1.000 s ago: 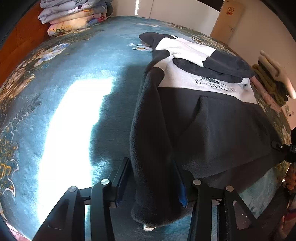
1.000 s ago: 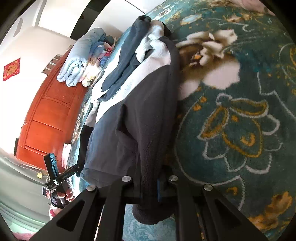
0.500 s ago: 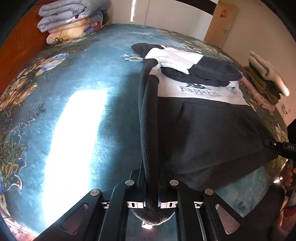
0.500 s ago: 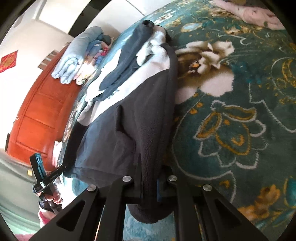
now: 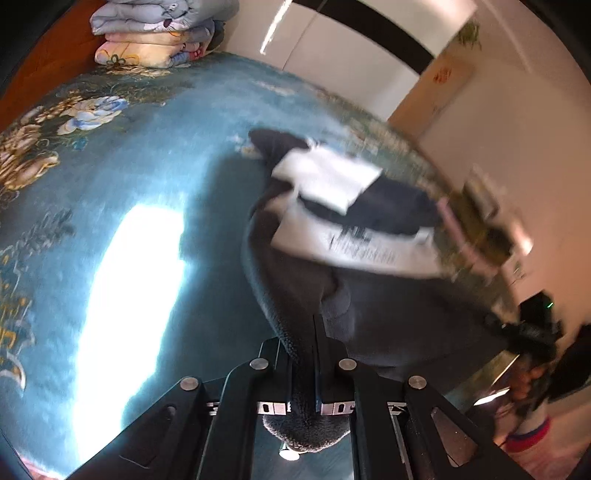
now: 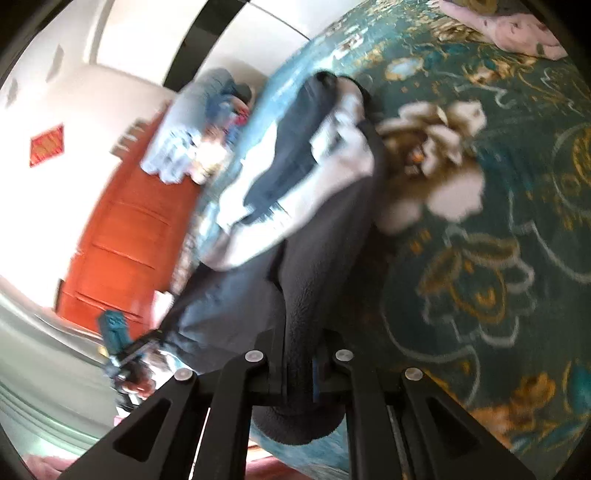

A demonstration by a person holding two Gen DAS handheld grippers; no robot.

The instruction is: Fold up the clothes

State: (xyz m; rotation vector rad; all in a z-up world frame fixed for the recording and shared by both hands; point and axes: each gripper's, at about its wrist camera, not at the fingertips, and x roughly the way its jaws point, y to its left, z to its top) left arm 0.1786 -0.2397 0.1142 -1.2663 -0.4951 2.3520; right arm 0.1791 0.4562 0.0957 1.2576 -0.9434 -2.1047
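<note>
Fleece hem of the sweatshirt (image 5: 388,306) sits pinched in both left gripper (image 5: 303,369) and right gripper (image 6: 300,365).

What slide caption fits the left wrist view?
Left gripper shut on a fleece top over a teal blanket.

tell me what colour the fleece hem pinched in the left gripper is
Dark charcoal grey fleece hem, clearest in the left wrist view.

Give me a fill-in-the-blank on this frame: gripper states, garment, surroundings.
1. The left gripper is shut on the dark ____ hoodie.
2. The right gripper is ____ on the same hoodie's hem.
3. The hoodie's chest panel is ____ with dark lettering.
4. Folded quilts sit at the ____ corner of the bed.

Missing: fleece; shut; white; far
</note>
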